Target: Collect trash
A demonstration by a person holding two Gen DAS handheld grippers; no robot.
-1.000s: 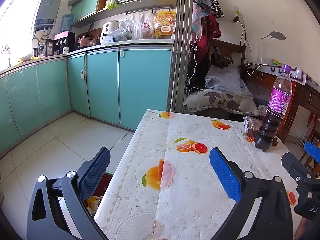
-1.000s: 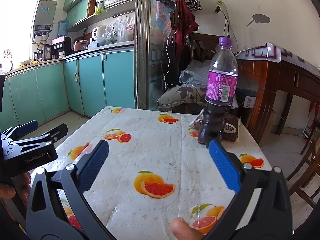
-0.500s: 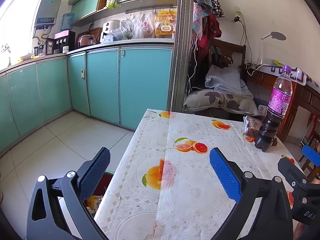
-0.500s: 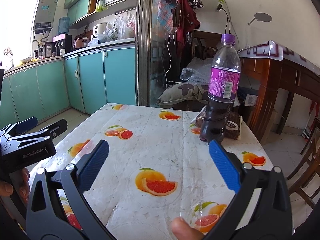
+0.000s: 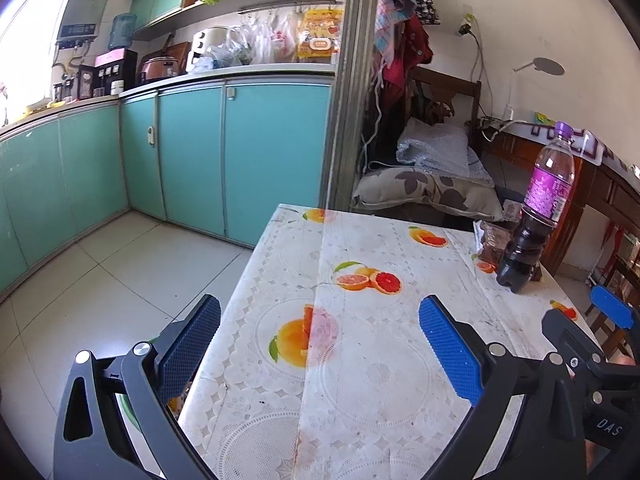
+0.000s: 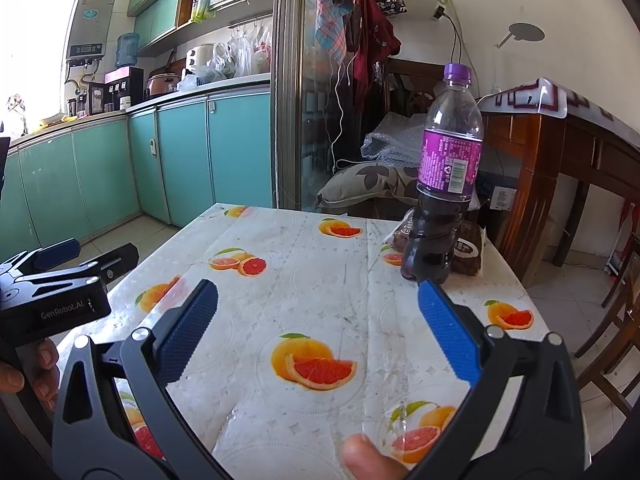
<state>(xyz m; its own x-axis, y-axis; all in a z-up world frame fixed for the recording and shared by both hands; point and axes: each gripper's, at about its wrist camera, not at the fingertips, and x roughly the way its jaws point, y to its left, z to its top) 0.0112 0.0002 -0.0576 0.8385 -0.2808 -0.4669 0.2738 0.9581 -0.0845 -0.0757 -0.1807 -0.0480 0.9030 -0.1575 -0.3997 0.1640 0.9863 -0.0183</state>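
Observation:
A plastic bottle (image 6: 444, 184) with a purple label and cap, part full of dark drink, stands upright at the table's far right; it also shows in the left wrist view (image 5: 536, 216). A brown snack wrapper (image 6: 466, 252) lies right behind it, also seen in the left wrist view (image 5: 490, 240). My right gripper (image 6: 318, 320) is open and empty above the table, short of the bottle. My left gripper (image 5: 320, 332) is open and empty over the table's left edge. A bin with trash (image 5: 176, 404) sits on the floor below the left edge, mostly hidden.
The table (image 6: 320, 264) has a white fruit-print cloth. Teal kitchen cabinets (image 5: 192, 152) line the left and back. A cushioned wooden chair (image 5: 436, 184) stands behind the table, a wooden desk (image 6: 560, 152) to the right, and a chair (image 6: 616, 320) at the right edge.
The right gripper has drawn back slightly and risen, so the bottle sits a little farther off. The left gripper has barely moved. Both stay open.

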